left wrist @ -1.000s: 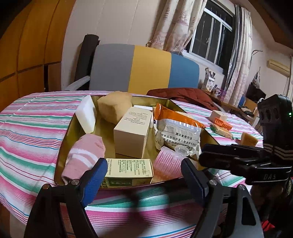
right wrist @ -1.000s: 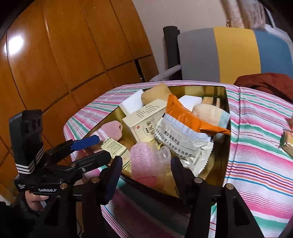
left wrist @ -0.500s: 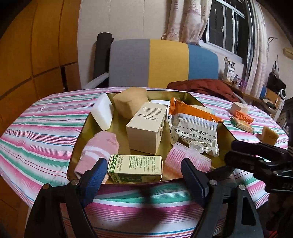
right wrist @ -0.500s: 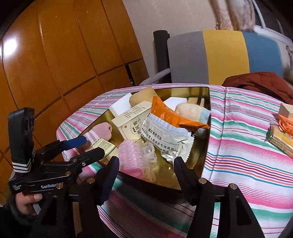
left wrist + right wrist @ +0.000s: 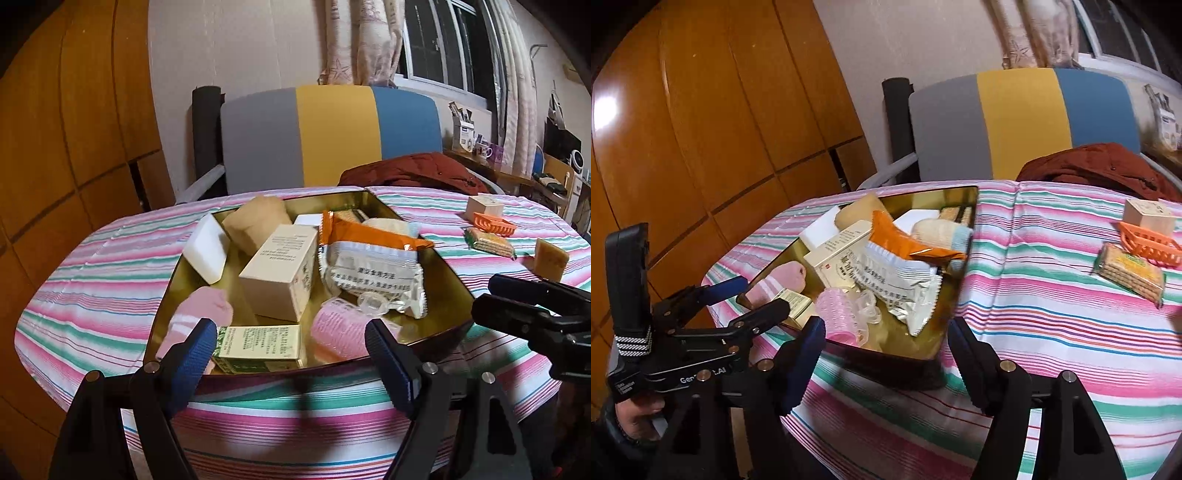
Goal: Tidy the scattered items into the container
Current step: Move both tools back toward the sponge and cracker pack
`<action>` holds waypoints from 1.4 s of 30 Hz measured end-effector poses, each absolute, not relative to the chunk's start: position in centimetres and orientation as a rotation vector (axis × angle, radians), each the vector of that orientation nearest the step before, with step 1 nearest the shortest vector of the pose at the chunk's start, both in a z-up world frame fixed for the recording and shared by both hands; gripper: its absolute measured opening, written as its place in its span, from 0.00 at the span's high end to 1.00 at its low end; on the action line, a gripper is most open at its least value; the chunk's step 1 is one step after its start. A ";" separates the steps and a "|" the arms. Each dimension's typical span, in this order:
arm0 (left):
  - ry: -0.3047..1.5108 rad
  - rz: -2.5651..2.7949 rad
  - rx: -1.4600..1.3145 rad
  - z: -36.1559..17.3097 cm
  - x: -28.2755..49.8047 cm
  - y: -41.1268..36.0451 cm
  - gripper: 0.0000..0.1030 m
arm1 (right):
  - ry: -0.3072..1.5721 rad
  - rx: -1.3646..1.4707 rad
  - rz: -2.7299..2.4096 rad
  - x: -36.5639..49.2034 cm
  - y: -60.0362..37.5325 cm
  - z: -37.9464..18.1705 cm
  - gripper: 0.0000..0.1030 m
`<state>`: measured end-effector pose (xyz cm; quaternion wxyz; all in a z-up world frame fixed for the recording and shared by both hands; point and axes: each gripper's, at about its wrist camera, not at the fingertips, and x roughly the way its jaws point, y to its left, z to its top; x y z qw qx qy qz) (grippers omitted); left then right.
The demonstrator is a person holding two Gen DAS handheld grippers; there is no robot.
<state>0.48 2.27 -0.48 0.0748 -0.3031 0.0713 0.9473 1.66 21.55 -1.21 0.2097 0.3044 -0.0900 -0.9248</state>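
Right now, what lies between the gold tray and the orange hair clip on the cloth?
Only bare striped tablecloth lies between the gold tray and the orange hair clip. The right wrist view shows it best.

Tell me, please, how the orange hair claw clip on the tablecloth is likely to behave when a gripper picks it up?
The orange claw clip looks like thin, openwork plastic, so probably light and stiff. Its teeth and curved back may let it twist between pads. It leans against the small box, which might shift.

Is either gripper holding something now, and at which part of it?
Nothing is held. The left gripper is open and empty; the right gripper is empty too, its jaws opening, near the tray.
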 end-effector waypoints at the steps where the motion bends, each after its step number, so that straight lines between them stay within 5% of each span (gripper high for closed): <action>1: 0.227 2.847 -0.903 -0.4 0.6 2.5 0.19 | -0.259 0.846 -2.579 1.8 22.0 -1.2 0.32; 42: 0.555 2.405 -0.736 -0.7 3.0 21.1 0.19 | -0.756 0.920 -2.973 8.5 43.2 -4.7 0.23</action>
